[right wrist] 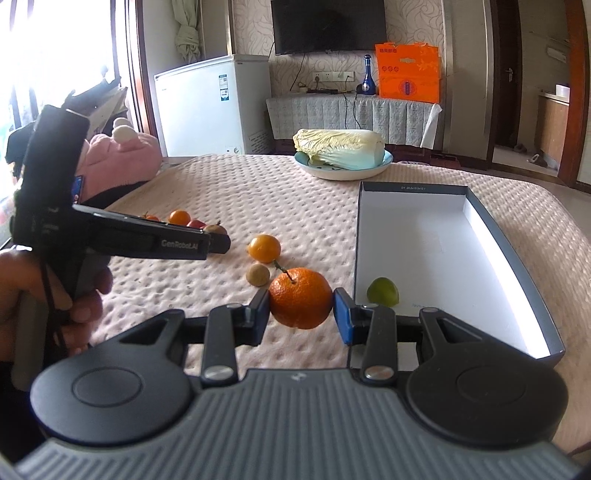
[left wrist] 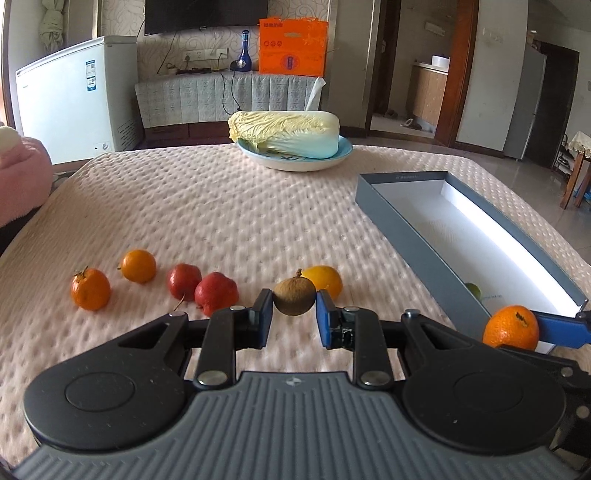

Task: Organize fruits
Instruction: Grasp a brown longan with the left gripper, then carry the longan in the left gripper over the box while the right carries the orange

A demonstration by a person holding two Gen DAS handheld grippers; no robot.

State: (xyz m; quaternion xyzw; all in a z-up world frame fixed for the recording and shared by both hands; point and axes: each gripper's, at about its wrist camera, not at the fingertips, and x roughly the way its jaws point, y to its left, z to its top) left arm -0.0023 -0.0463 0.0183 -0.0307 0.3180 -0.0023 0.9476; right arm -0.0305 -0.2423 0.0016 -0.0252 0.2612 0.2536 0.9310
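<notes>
Left gripper [left wrist: 294,308]: small brown fruit [left wrist: 294,296] clamped at its widest, above tablecloth [left wrist: 221,206] | Right gripper [right wrist: 301,310]: mandarin [right wrist: 300,297] pinched beside grey box [right wrist: 517,258] | Handling: judged light, soft-skinned, round; gentle mid-girth grip advised.

Count by kind:
- Orange fruit [left wrist: 90,290] [left wrist: 138,266] [left wrist: 325,280] [left wrist: 511,326]: four.
- Red fruit [left wrist: 183,282] [left wrist: 216,293]: two.
- Brown fruit [left wrist: 294,295] [right wrist: 258,275]: two.
- Green fruit [right wrist: 382,291]: one.
- Box [right wrist: 417,192]: one.
- Cabbage [left wrist: 284,129]: one.
- Plate [left wrist: 295,164]: one.
- Freezer [left wrist: 74,99]: one.
- Blue bottle [left wrist: 244,51]: one.
- Orange bag [left wrist: 293,46]: one.
- Television [left wrist: 205,14]: one.
</notes>
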